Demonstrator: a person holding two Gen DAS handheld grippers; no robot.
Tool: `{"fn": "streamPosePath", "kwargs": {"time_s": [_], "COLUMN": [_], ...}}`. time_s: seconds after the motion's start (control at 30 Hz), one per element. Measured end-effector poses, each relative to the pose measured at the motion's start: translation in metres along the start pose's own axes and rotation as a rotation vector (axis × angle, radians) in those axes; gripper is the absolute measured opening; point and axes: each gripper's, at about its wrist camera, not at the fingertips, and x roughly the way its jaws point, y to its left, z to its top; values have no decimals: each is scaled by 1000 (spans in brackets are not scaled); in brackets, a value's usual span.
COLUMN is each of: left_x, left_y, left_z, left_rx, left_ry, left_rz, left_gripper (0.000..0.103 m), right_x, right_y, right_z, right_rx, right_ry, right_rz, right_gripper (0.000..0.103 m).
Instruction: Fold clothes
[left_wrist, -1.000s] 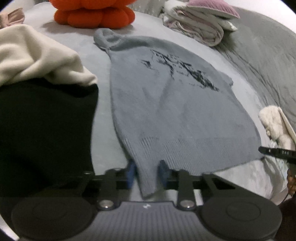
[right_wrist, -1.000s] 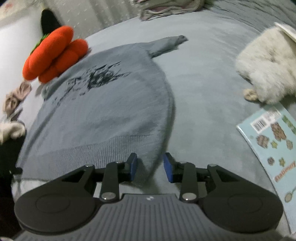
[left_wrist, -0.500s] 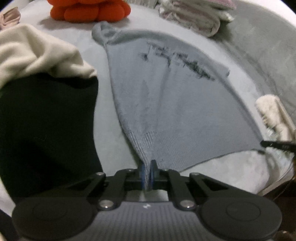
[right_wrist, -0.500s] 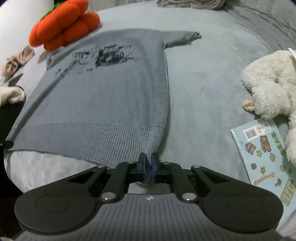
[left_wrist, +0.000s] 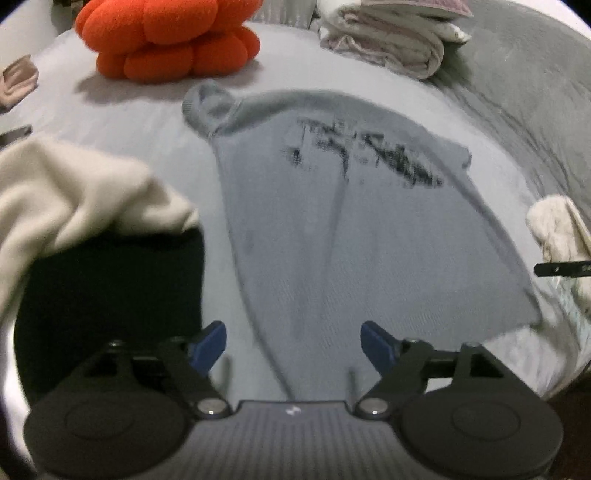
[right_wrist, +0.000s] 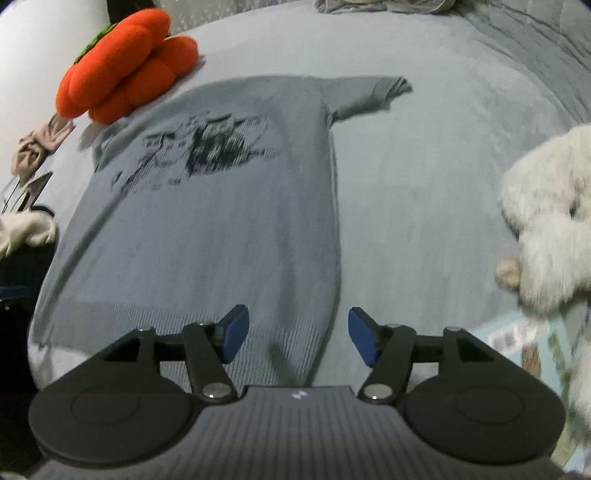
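The grey knitted sweater (right_wrist: 207, 229) with ribbed hem lay flat on the soft bed (right_wrist: 424, 177); left claw (left_wrist: 293, 345) and right claw (right_wrist: 295, 332) were both wide, holding nothing.

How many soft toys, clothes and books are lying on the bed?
Soft toys: 2, the orange pumpkin plush and the white fluffy plush.
Spread-out clothes: 3, the grey sweater, cream garment, black garment.
Books: 1, the blue booklet.
Total: 6

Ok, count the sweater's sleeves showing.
2: one sleeve stretched toward the plush dog, the other sleeve bunched near the orange cushion. The sweater lies flat.
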Motion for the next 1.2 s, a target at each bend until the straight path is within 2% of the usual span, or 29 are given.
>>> {"fn": "streamPosePath", "kwargs": {"time_s": [0.27, 0.43, 0.7, 0.8, 0.9, 0.97, 1.1, 1.2], "left_x": [35, 66, 114, 132, 150, 162, 187, 205], "left_y": [7, 19, 33, 31, 25, 22, 15, 10], "left_z": [65, 106, 167, 183, 195, 203, 220, 232], "left_rx": [-62, -121, -137, -139, -138, -137, -136, -135], "left_ry": [-64, -80, -114, -150, -196, -227, -289, -335], "left_rz": [24, 56, 132, 134, 131, 130, 126, 123], "left_gripper": [83, 83, 83, 83, 83, 83, 83, 83], "right_x": [31, 62, 114, 130, 144, 151, 171, 181], "right_y": [10, 33, 74, 89, 93, 91, 85, 71], "right_z": [58, 102, 167, 190, 210, 221, 228, 223], "right_rx": [-31, -72, -115, -124, -78, -37, 33, 43], "right_ry": [-34, -54, -98, -147, -213, -268, -353, -380], "right_rz": [22, 56, 124, 132, 149, 107, -32, -50], "right_gripper": [65, 68, 70, 70, 70, 70, 70, 70]}}
